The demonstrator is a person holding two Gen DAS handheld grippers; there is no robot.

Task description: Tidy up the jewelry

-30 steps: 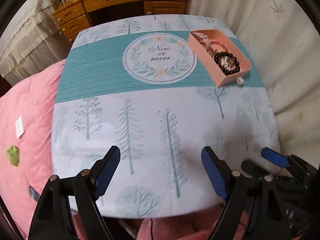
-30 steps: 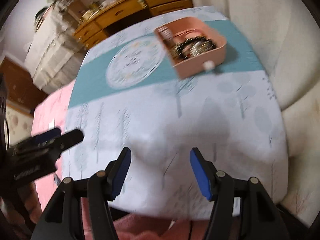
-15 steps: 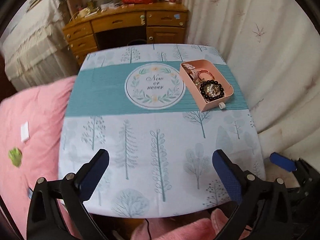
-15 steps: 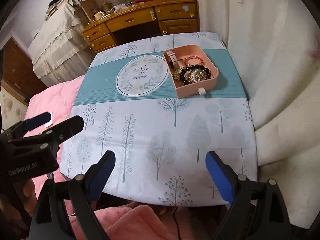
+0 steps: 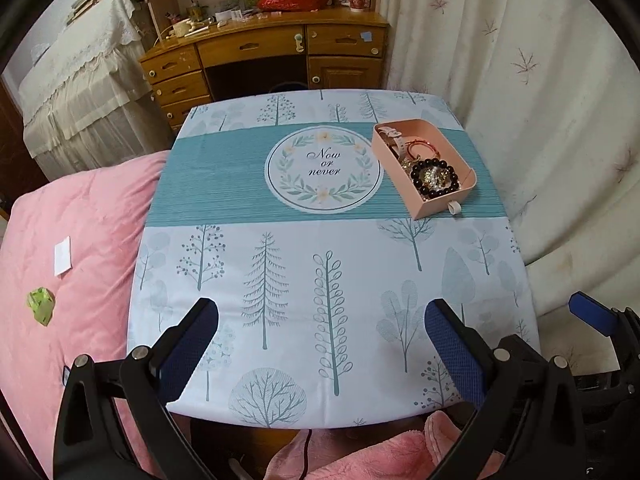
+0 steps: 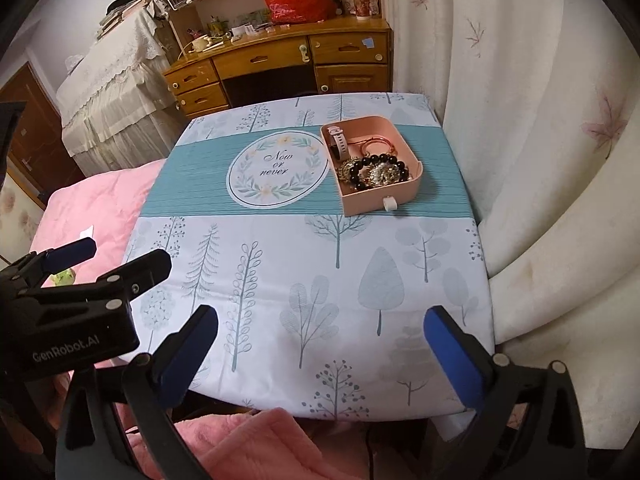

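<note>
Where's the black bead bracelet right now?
In both wrist views the black bead bracelet lies in the near end of the pink tray, on the teal band right of the "Now or never" circle.

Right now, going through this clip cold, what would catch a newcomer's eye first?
Probably the pink tray full of jewelry on the teal band at the table's far right, with a black bead bracelet and a pale watch in it. Next, the round "Now or never" emblem beside it at mid-table. Near the table's front edge, the left hand-held gripper holds nothing; the right hand-held gripper is opening, also on nothing.
</note>
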